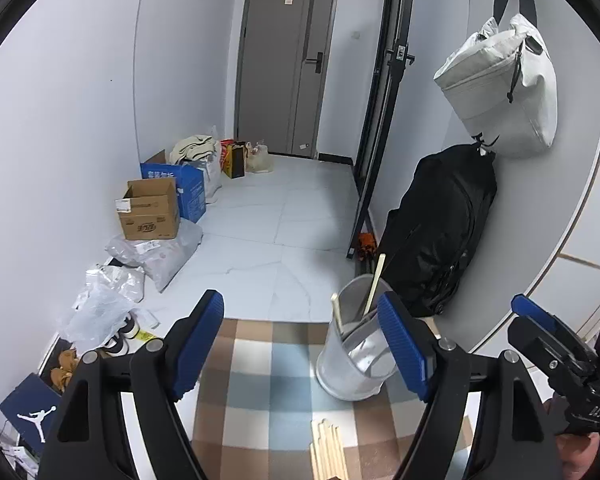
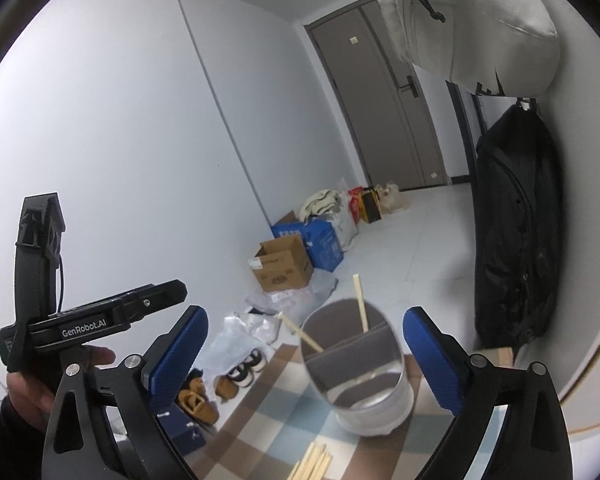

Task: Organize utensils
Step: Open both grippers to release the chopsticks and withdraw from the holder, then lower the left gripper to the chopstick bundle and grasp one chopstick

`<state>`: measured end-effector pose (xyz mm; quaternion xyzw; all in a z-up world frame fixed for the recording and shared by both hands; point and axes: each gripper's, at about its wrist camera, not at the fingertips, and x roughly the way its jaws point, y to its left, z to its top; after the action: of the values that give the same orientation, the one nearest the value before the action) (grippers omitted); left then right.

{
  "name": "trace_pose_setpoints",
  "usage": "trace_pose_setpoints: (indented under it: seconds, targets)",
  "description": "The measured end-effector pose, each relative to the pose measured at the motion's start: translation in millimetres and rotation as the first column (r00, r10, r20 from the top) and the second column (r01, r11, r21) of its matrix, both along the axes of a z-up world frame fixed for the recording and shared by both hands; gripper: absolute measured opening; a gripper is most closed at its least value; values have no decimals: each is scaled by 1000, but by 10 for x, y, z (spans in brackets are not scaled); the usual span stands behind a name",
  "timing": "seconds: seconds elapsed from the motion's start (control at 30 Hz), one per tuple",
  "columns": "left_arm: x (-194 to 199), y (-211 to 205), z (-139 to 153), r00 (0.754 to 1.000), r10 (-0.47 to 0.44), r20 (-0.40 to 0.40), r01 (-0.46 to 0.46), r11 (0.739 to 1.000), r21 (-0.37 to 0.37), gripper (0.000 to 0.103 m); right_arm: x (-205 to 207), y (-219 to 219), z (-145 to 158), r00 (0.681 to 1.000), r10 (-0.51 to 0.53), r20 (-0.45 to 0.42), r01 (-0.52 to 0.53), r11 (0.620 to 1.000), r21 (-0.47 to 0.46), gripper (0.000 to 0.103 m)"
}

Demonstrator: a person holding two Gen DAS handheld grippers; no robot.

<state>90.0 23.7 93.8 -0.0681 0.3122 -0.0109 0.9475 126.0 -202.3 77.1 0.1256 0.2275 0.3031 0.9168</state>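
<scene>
Both grippers hang spread wide with nothing between their blue pads, the left gripper (image 1: 300,344) and the right gripper (image 2: 306,356) side by side over the checked cloth (image 1: 256,380) on the counter. At six o'clock lies a bundle of wooden chopsticks (image 1: 327,450). Beyond, toward one o'clock, stands a divided holder (image 1: 354,354) with two chopsticks (image 2: 360,304) leaning inside; cardboard boxes (image 1: 150,210) sit along the far floor.
</scene>
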Motion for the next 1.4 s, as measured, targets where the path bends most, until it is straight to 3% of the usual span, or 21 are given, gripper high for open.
trace_pose_setpoints:
  seconds: [0.2,0.27,0.33,0.7,0.87,1.03,1.3,1.4]
  targets:
    - [-171,29,-67,1000,10,-5,-10,1000,-1,77,-232,11,-58,1000,-1,-7,1,1000,-13,101]
    - [-217,8,-114,1000,16,-21,-15,1000,15,87,-311,19,-89,1000,1,-6,-1,1000,-20,103]
    - [-259,-5,-159,999,33,-20,-32,999,25,90,-381,38,-122,1000,3,-4,-3,1000,-30,103]
    - [-511,2,-669,995,12,-95,-13,1000,-8,90,-583,47,-540,995,-9,-98,1,997,-78,103]
    - [-549,-43,-966,985,-6,-174,5,1000,-7,90,-659,11,-782,989,-33,-142,19,995,-98,103]
    - [-527,-60,-1270,960,-13,-278,6,1000,-27,90,-712,4,-976,982,-49,-181,28,992,-119,103]
    - [-503,-125,-1729,890,-34,-454,19,999,-37,90,-739,-97,-1217,970,-73,-231,44,991,-126,103]
    - [-516,-148,-1844,874,-31,-484,22,999,-24,90,-732,-103,-1293,968,-82,-237,49,989,-141,103]
